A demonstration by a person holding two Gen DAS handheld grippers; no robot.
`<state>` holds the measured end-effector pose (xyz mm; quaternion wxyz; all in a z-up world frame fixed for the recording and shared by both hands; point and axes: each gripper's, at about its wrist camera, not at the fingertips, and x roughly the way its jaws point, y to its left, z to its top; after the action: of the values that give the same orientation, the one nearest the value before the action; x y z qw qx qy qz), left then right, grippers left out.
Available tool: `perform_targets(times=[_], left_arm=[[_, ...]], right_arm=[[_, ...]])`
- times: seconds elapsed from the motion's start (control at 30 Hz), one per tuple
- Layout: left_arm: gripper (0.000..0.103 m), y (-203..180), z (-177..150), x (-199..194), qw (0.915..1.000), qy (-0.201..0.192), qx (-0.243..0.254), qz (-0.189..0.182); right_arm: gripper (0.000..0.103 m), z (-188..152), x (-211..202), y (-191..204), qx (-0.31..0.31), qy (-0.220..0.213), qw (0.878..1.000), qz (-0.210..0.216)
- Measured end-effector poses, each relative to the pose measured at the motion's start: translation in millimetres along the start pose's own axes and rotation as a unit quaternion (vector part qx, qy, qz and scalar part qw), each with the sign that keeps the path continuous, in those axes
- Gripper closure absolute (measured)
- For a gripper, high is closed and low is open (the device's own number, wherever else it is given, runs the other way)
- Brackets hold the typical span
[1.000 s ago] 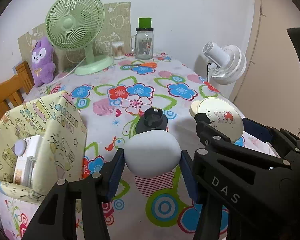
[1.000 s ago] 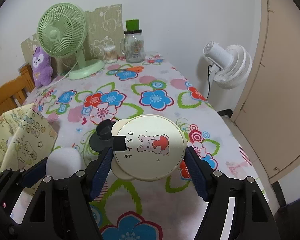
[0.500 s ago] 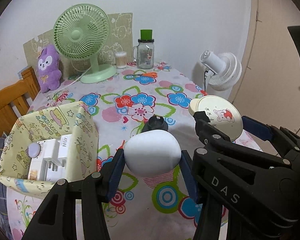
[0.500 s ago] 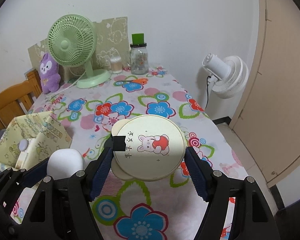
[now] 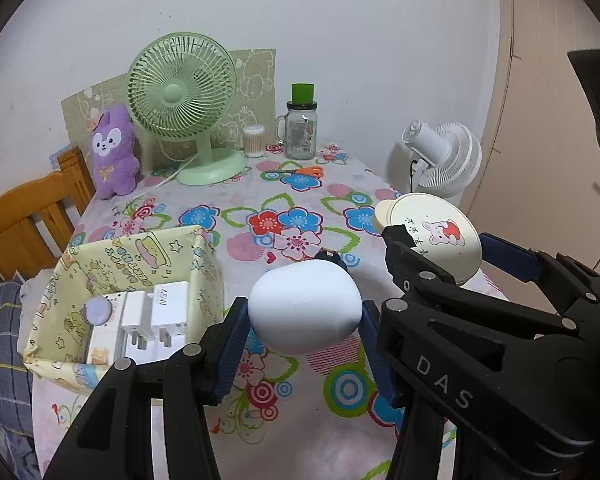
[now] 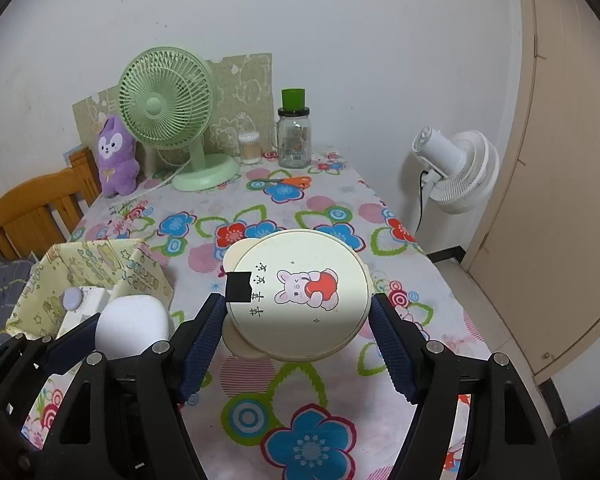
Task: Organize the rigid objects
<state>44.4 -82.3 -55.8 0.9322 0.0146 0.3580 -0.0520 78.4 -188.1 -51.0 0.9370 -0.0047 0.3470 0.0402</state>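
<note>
My left gripper (image 5: pixel 304 312) is shut on a white egg-shaped object (image 5: pixel 305 307) and holds it above the flowered table. It also shows in the right wrist view (image 6: pixel 132 326). My right gripper (image 6: pixel 298 312) is shut on a round cream case with a rabbit picture (image 6: pixel 300 294), also seen in the left wrist view (image 5: pixel 436 240). A yellow patterned box (image 5: pixel 140 260) stands at the left, holding white chargers (image 5: pixel 148 320) and a lilac disc (image 5: pixel 99 309). A black base (image 5: pixel 332 258) sits on the table, mostly hidden behind the white object.
At the table's far end stand a green fan (image 5: pixel 184 100), a purple plush toy (image 5: pixel 112 148), a glass jar with a green lid (image 5: pixel 301 128), a cotton-swab tub (image 5: pixel 254 141) and orange scissors (image 5: pixel 304 171). A white floor fan (image 5: pixel 444 156) and a wooden chair (image 5: pixel 24 216) flank the table.
Both grippers have risen and pulled back from the table with their objects. The box interior has come into view and the black base has slipped behind the white object.
</note>
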Motion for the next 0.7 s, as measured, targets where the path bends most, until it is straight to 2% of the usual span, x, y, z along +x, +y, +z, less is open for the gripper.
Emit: perform_targets(times=[0.7], left_arm=[[0.046,38.9,8.6,-25.8,0.9998,-0.019,-0.006,0.008]], right_arm=[[0.029,15.2,-17.8,41.0,-0.009,-0.014,1.000,0.014]])
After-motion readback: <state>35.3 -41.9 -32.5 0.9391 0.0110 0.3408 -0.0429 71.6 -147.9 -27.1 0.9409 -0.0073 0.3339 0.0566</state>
